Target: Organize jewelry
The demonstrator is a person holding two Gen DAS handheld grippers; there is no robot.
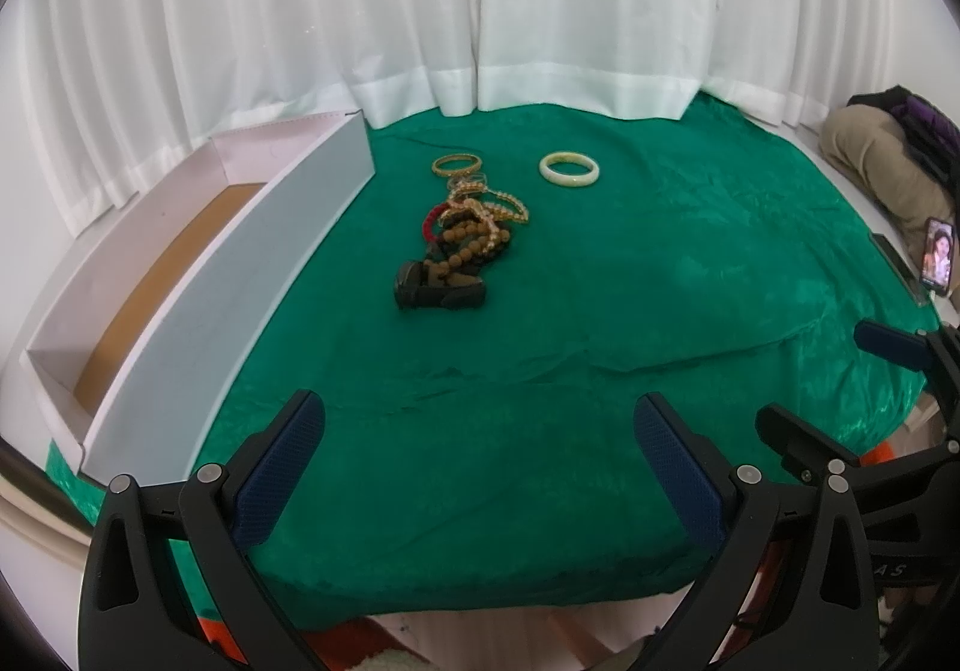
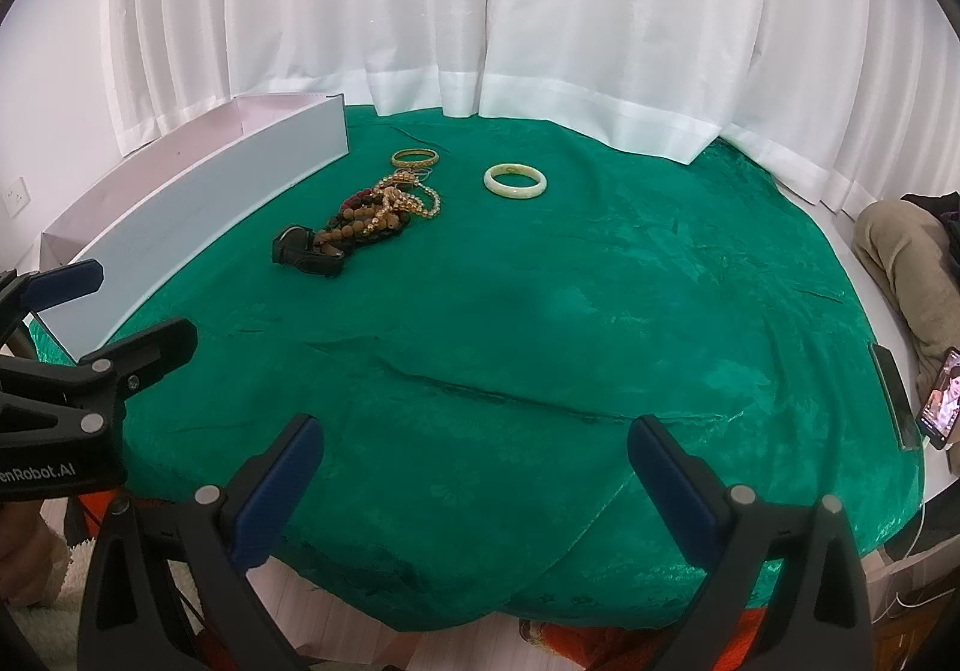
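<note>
A pile of jewelry (image 1: pixel 474 227) lies on the green cloth (image 1: pixel 600 311): brown bead strings, a gold chain, a red piece and a black watch (image 1: pixel 438 292). A gold bangle (image 1: pixel 456 164) lies just behind it. A pale jade bangle (image 1: pixel 569 168) lies apart to the right. The pile (image 2: pixel 372 218) and the jade bangle (image 2: pixel 515 180) also show in the right wrist view. A long white box (image 1: pixel 198 275) stands open at the left. My left gripper (image 1: pixel 480 431) and right gripper (image 2: pixel 474 443) are both open and empty, near the cloth's front edge.
White curtains (image 1: pixel 480 11) hang behind the table. A phone (image 2: pixel 939 407) with a lit screen leans at the right edge. A person's leg in tan trousers (image 2: pixel 900 245) is at the far right. The box (image 2: pixel 198 197) bounds the left side.
</note>
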